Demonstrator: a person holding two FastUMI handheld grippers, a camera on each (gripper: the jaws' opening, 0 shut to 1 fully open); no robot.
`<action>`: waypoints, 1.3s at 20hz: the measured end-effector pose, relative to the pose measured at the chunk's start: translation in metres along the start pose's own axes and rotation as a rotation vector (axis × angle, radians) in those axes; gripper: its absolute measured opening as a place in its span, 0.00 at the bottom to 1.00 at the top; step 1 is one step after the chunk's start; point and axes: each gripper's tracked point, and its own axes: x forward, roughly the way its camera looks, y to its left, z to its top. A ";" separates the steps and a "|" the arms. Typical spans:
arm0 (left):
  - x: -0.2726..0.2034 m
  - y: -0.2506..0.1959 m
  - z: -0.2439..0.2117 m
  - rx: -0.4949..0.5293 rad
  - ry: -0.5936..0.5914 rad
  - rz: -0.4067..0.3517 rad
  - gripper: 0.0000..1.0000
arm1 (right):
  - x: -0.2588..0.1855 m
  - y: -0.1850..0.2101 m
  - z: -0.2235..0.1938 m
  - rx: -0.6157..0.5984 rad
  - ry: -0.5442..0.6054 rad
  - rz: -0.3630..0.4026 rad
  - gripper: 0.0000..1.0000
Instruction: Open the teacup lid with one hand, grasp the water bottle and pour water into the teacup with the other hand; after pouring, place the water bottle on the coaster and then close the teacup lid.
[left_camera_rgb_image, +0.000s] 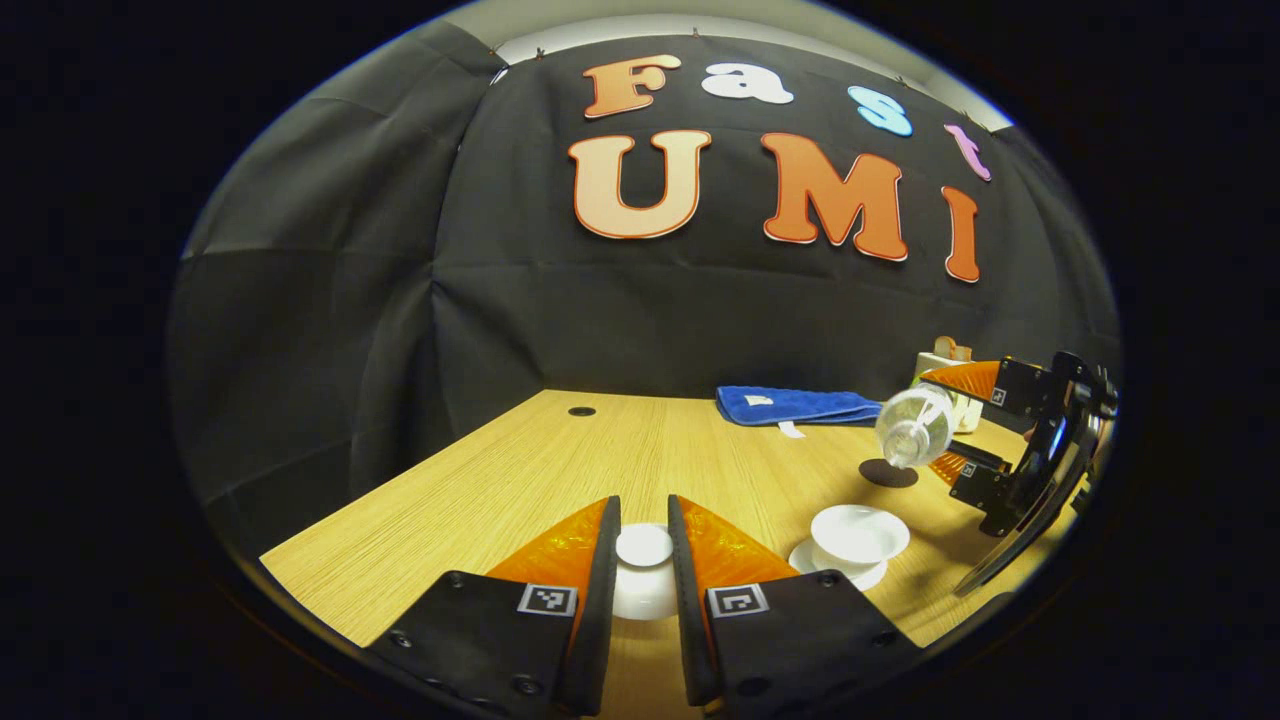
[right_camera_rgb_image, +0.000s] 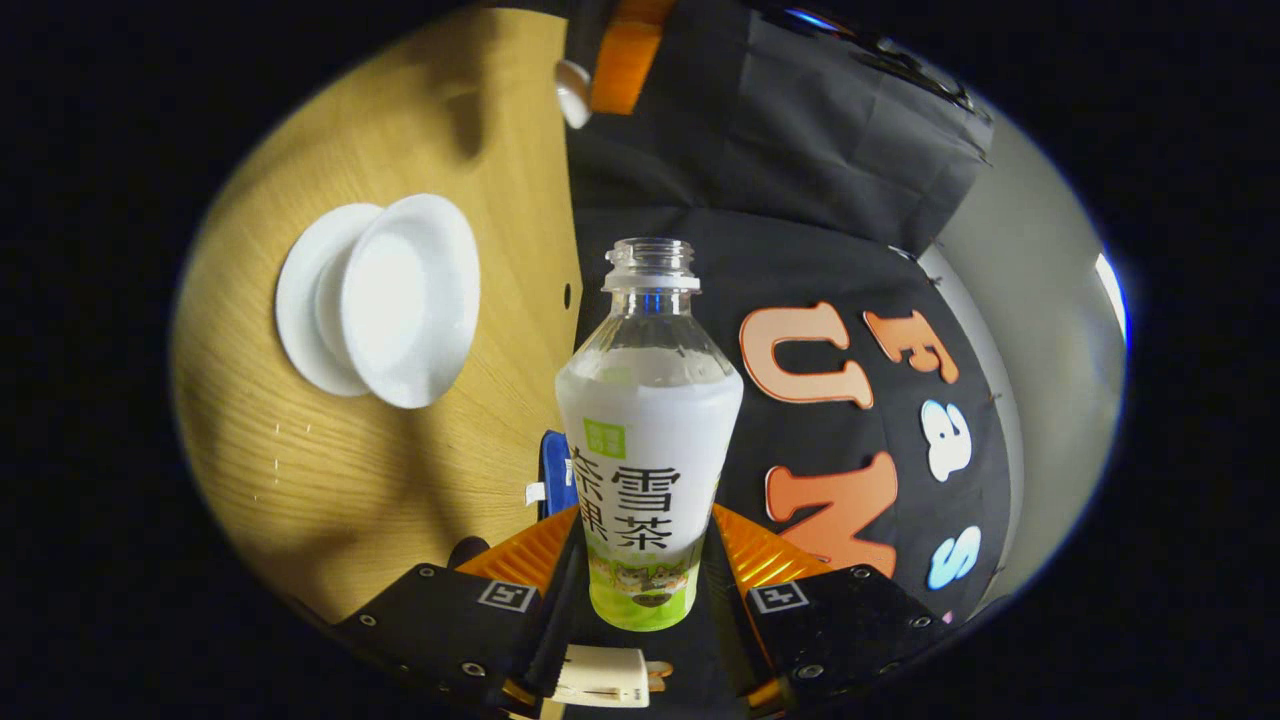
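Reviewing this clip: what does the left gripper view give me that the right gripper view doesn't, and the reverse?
Left gripper view: the left gripper shut on the teacup lid, and the dark coaster beyond the cup. Right gripper view: the right gripper shut on the water bottle, whose uncapped mouth is seen side-on. Both: the open teacup on its saucer, the blue cloth, the wooden table.

**Two gripper cameras, one level and one rolled on its side**

The left gripper view sits low over the wooden table (left_camera_rgb_image: 520, 470), facing the booth's back wall, level, with its own fingers (left_camera_rgb_image: 560, 590) close at the bottom. The right gripper view is rolled sideways, so the table (right_camera_rgb_image: 300, 480) stands at its left, and a water bottle (right_camera_rgb_image: 648, 440) is very near the lens. Both views share the teacup (left_camera_rgb_image: 858, 535) (right_camera_rgb_image: 405, 300) on its saucer, the tabletop and the blue cloth (left_camera_rgb_image: 795, 405) (right_camera_rgb_image: 553, 480).
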 end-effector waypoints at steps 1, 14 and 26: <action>0.000 -0.005 0.005 -0.002 -0.013 -0.009 0.34 | 0.003 -0.009 -0.006 0.079 0.020 -0.009 0.63; 0.002 -0.047 0.020 0.012 -0.042 -0.042 0.33 | 0.049 -0.034 -0.098 1.040 0.222 -0.009 0.64; 0.005 -0.064 0.014 -0.003 -0.008 -0.057 0.33 | 0.069 0.029 -0.132 1.409 0.338 0.139 0.63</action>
